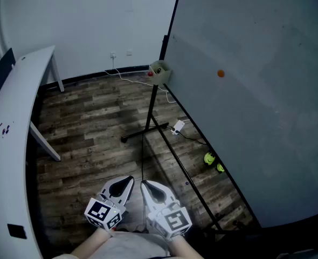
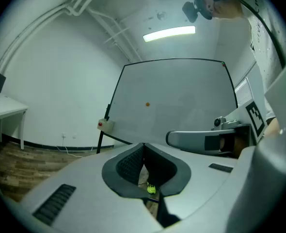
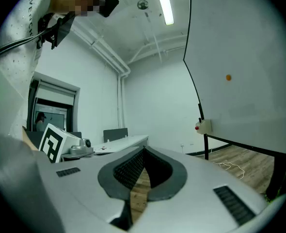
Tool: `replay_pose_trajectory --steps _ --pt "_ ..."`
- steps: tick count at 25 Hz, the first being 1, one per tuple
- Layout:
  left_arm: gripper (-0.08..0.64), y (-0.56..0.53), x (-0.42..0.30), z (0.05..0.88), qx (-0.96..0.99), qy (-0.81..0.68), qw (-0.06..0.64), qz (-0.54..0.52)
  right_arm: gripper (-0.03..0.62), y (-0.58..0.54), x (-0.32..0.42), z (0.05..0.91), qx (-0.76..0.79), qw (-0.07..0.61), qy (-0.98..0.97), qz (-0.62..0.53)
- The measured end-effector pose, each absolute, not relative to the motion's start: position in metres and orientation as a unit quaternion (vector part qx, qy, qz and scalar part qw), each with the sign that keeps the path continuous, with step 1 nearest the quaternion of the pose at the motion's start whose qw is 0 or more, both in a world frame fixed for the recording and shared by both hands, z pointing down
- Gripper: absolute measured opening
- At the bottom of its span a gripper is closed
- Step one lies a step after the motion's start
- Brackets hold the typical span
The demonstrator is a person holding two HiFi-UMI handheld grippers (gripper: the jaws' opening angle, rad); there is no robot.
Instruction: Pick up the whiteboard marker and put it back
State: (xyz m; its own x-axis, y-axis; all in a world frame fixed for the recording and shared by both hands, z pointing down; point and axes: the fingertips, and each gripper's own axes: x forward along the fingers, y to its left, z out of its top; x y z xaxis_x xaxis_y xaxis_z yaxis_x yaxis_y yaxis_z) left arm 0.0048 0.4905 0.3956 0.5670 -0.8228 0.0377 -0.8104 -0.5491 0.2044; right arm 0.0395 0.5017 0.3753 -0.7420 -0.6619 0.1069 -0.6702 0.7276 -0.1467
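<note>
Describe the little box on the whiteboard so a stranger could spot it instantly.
Start at the big whiteboard on the right. At its lower left corner, beside the black stand pole, hangs a small beige box. It alone shows a red spot.

Office or meeting room, probably: standing whiteboard, white desk, wood-plank floor, ceiling strip light.

No words or numbers to read, only black-and-white square patterns — on the left cube of the left claw, on the right cube of the right claw.
</note>
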Motion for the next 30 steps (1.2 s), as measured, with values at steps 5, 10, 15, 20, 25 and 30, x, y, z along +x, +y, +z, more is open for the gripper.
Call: replay_pose_trajectory --steps 5,10,15,20,25,30 --pt "0.015 0.497 0.02 0.39 0.883 -0.46 0.089 -0.032 0.02 0.505 0.045 0.372 0.342 -0.003 -0.937 0.072" --pt "0.015 0.502 0.026 0.392 0.877 -0.47 0.088 -0.042 0.02 0.512 0.054 0.372 0.336 -0.006 -0.94 0.063" --pt "0.015 0.503 0.029 0.396 0.875 -0.475 0.087 -0.044 0.019 0.514 0.064 0.381 0.335 0.004 -0.94 0.062" --pt "0.015 0.487 0.031 0.388 0.873 -0.478 0.082 -0.049 0.018 0.497 0.069 0.371 0.347 -0.004 -0.937 0.049" --pt "0.015 0.453 0.033 0.39 0.879 -0.47 0.073 -0.048 0.02 0.461 0.073 0.369 0.376 -0.008 -0.926 0.038" --pt "0.015 0.406 0.026 0.384 0.882 -0.463 0.065 -0.054 0.02 0.414 0.069 0.364 0.409 -0.015 -0.912 0.015"
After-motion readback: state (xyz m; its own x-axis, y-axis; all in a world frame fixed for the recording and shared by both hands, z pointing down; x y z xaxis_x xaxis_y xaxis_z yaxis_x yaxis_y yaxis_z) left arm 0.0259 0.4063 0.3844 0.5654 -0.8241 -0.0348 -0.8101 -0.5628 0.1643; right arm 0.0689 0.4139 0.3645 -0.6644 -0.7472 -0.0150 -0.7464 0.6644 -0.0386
